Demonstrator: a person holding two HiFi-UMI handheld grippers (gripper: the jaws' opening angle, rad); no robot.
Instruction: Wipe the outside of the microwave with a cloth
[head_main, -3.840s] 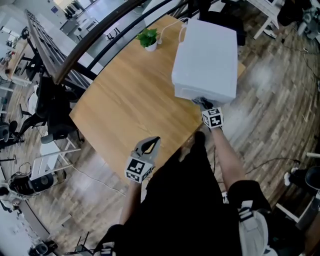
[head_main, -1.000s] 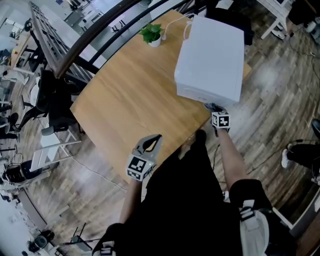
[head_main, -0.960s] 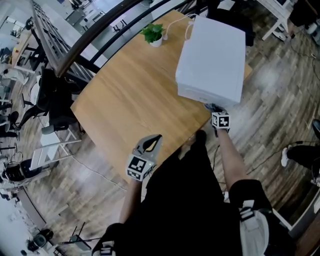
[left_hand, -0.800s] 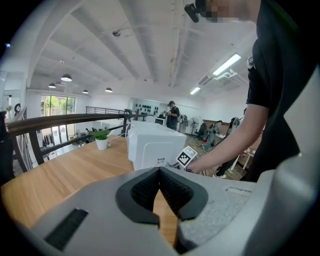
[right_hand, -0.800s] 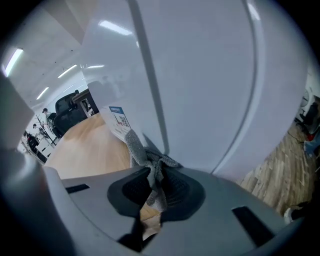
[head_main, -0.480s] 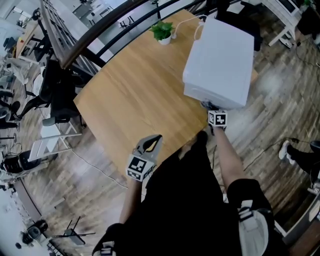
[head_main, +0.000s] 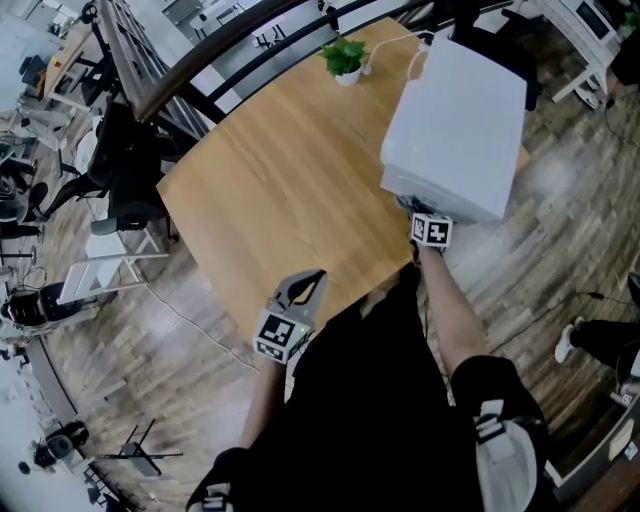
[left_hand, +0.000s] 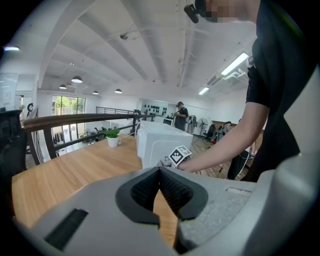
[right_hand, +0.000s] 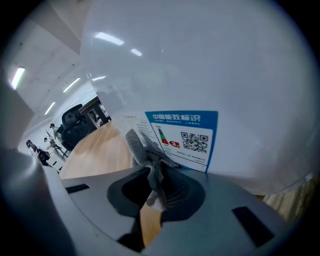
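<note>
Pinching a grey cloth (right_hand: 145, 150) between its jaws, the right tool (right_hand: 155, 187) holds it against the white microwave (right_hand: 200, 65) directly ahead, at a blue label (right_hand: 187, 137); the left tool (left_hand: 160, 187), clenched empty, hovers above the table (left_hand: 75, 170).

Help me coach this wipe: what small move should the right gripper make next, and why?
Probably press the cloth against the microwave and sweep it sideways across the blue label. The right gripper is shut on the cloth, which bunches right at that white face, so a short stroke seems all that's needed.
</note>
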